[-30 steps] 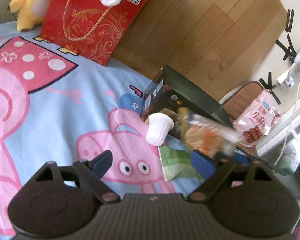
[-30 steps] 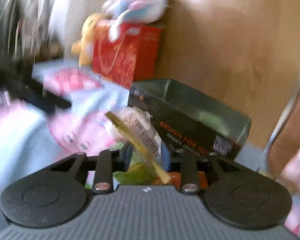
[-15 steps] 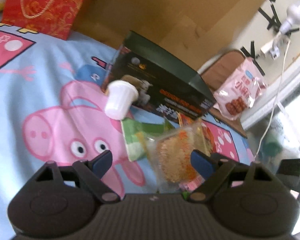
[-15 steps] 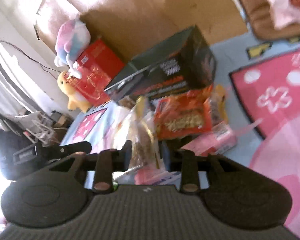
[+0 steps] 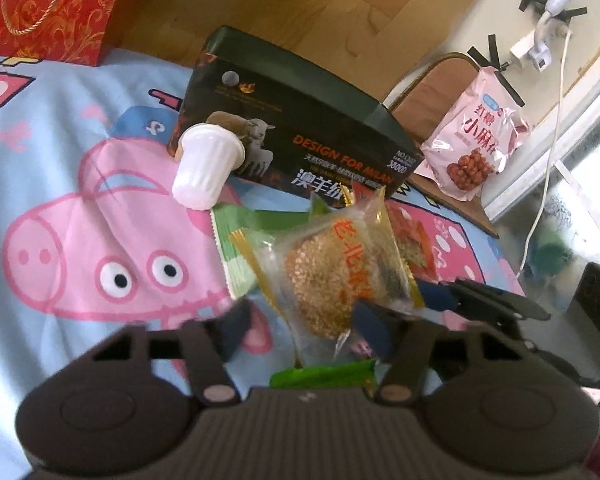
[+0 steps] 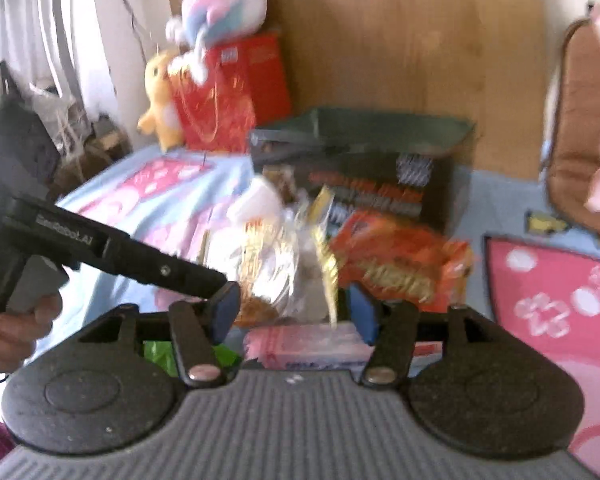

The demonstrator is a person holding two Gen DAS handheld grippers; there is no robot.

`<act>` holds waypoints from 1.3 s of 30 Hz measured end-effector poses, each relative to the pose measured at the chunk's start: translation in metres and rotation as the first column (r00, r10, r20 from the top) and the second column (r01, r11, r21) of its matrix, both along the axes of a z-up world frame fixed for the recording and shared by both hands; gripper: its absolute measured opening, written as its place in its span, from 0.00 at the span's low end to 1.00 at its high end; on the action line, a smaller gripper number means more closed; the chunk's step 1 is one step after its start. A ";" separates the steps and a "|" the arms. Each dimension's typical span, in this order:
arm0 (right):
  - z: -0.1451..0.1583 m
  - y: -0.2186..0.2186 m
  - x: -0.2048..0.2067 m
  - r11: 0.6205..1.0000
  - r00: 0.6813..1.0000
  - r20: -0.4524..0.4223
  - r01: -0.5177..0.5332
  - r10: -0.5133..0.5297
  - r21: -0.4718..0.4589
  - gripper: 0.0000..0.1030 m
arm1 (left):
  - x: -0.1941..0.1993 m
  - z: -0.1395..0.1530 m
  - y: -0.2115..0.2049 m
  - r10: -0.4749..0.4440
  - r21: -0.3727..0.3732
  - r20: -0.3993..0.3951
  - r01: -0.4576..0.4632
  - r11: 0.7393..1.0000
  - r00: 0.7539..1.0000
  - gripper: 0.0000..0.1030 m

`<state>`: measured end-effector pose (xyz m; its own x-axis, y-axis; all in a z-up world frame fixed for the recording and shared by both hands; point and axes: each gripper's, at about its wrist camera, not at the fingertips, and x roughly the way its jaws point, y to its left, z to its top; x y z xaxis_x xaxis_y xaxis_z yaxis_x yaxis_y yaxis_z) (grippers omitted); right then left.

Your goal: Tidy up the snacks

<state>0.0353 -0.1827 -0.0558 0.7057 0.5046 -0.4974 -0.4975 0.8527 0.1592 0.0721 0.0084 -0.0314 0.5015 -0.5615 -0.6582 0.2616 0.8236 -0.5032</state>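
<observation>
Left wrist view: the left gripper [image 5: 300, 330] is closing its fingers [image 5: 370, 326] around a clear sesame-cake packet [image 5: 332, 272], which lies on a green packet [image 5: 236, 252] before the dark box [image 5: 300, 120]; a firm pinch cannot be confirmed.

Right wrist view: the right gripper [image 6: 296, 310] is also closing, the packet [image 6: 284, 264] between its released fingers [image 6: 362, 314], beside an orange packet [image 6: 404, 264].

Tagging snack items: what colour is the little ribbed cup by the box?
White. The cup shows best in the left wrist view, lying tipped against the dark box.
</observation>
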 end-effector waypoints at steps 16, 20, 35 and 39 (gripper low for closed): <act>0.061 -0.001 0.024 0.976 0.982 0.151 0.086 -0.117 0.199 0.27 | 0.061 0.090 -0.003 0.004 -0.012 0.255 -0.001 1.000 0.967 0.40; 0.062 0.007 0.067 0.963 0.975 0.122 0.153 -0.184 0.224 0.32 | 0.105 0.087 -0.011 0.048 0.032 0.256 -0.058 0.998 0.965 0.41; 0.001 -0.105 0.020 0.872 0.925 -0.078 0.377 -0.372 0.313 0.54 | 0.055 0.043 0.009 0.030 -0.151 0.142 -0.009 0.988 0.989 0.53; -0.015 -0.117 0.016 0.843 0.925 -0.174 0.379 -0.337 0.383 0.55 | 0.062 0.037 -0.025 -0.051 -0.101 0.126 0.064 0.993 0.991 0.54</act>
